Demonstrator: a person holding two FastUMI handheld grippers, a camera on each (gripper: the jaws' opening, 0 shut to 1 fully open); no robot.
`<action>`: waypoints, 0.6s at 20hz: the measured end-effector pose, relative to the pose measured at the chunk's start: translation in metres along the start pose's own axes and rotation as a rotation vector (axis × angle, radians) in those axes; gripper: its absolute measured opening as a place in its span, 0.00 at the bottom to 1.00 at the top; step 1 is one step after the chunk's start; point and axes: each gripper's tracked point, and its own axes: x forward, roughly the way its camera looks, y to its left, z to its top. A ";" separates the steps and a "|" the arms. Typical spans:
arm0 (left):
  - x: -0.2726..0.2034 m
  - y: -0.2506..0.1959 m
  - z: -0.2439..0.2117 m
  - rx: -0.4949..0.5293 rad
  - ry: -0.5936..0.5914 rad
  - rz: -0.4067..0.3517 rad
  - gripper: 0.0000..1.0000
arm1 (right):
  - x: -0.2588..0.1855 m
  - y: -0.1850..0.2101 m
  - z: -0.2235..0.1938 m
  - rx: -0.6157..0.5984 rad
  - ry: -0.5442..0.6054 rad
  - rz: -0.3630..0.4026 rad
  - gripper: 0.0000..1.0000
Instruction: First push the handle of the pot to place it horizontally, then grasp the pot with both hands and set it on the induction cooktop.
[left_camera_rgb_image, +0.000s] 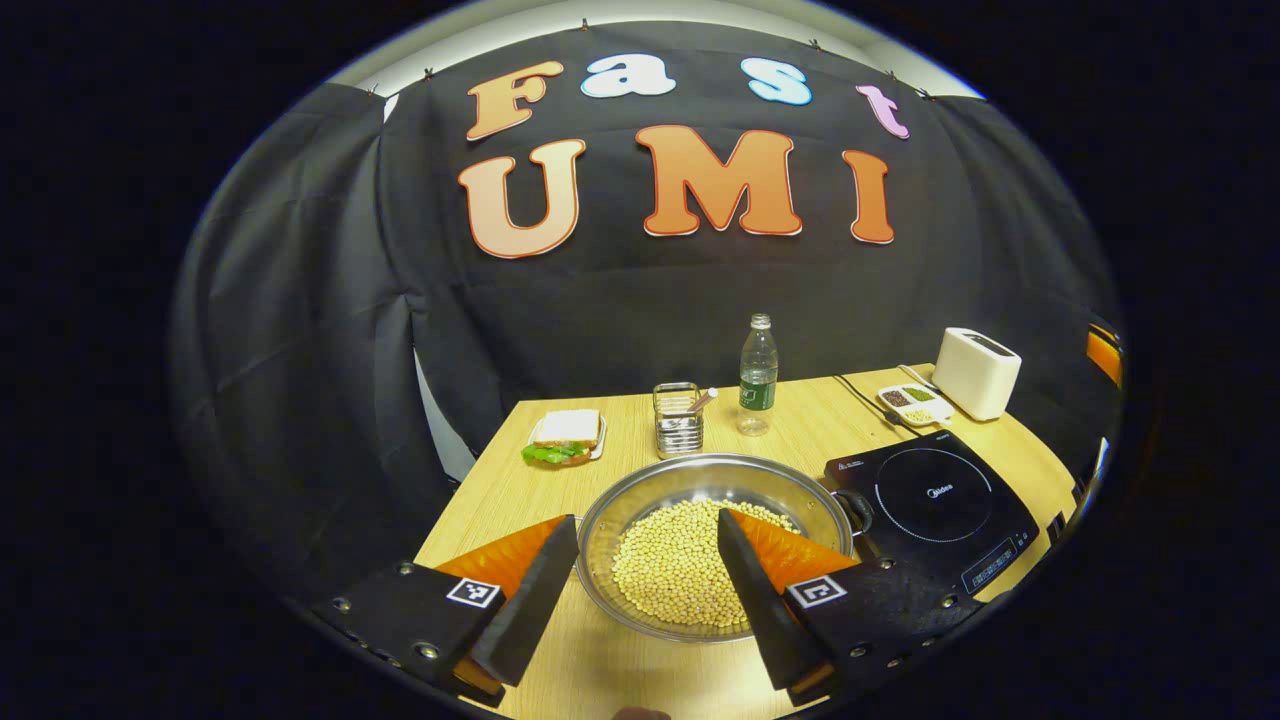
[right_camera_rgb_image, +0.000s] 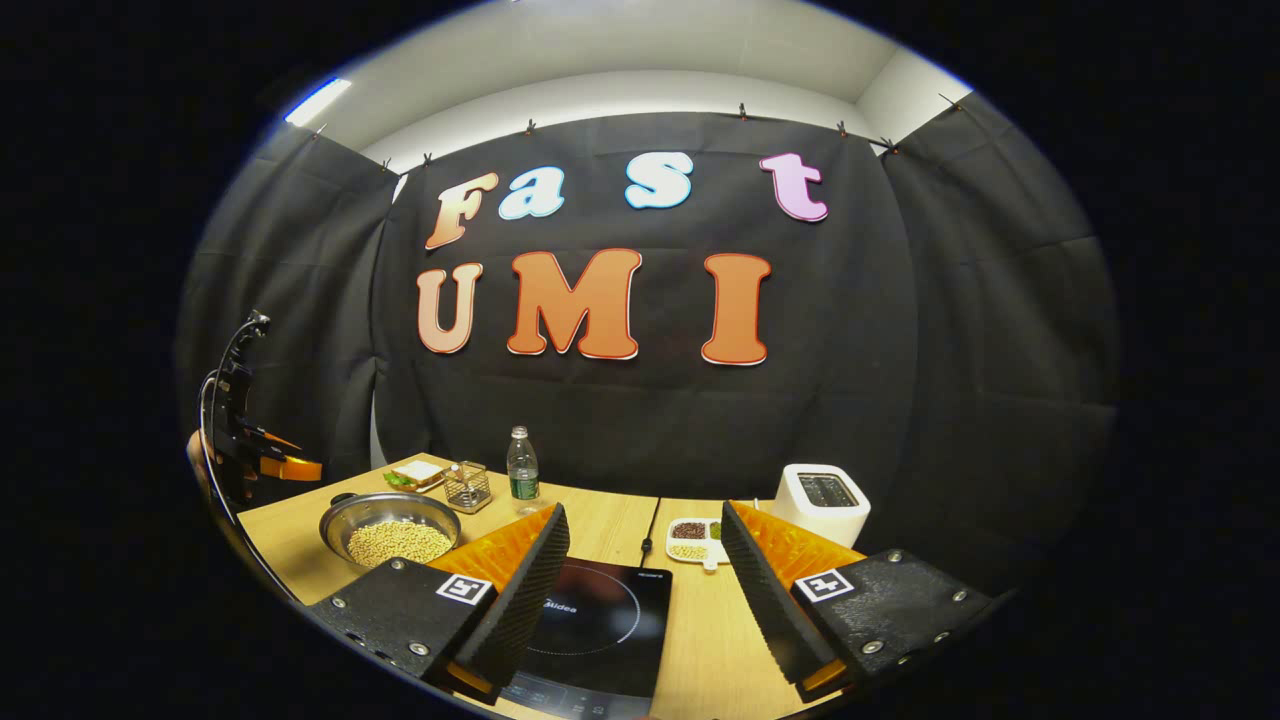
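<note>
On the wooden tabletop (left_camera_rgb_image: 640, 425): induction cooktop (left_camera_rgb_image: 935, 505) flat toward one end, black glass bare, and just beside it the steel pot (left_camera_rgb_image: 715, 545), wide and shallow, loaded with pale beans. Touching or nearly touching the cooktop's edge: the pot's dark loop handle (left_camera_rgb_image: 855, 508), on the side facing the cooktop; seems to lie close to level already, though hard to judge from this angle. Farther back, well apart from the work: toaster (left_camera_rgb_image: 977, 372), water bottle (left_camera_rgb_image: 757, 375), wire caddy (left_camera_rgb_image: 679, 418), sandwich plate (left_camera_rgb_image: 565, 437), small compartment dish (left_camera_rgb_image: 915, 402). Closest to the pot: left tool (left_camera_rgb_image: 648, 570), spread wide, gripping nothing, fingers hanging over the near rim. Right tool (right_camera_rgb_image: 645, 580) likewise spread wide and empty, poised above the cooktop's near part, with the pot (right_camera_rgb_image: 392, 527) off to its side. Step in hand, by judgement: the handle push, not yet started. Best done with one fingertip only, low and slow against the handle, so as to swing it without sliding the whole pot or tipping beans over the rim. Worth steadying the far rim lightly with the other tool. For the later lift, opposite sides of the rim, both tools level, since a bean load will shift on any tilt.
</note>
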 end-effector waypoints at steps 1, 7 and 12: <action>0.001 0.000 0.001 -0.011 -0.006 -0.007 0.89 | 0.003 0.010 -0.004 0.017 0.010 0.020 0.95; 0.010 -0.001 -0.008 -0.022 -0.006 -0.036 0.88 | 0.036 0.073 -0.047 0.080 0.121 0.122 0.95; 0.027 -0.002 -0.020 -0.042 0.038 -0.063 0.88 | 0.062 0.119 -0.084 0.139 0.252 0.179 0.95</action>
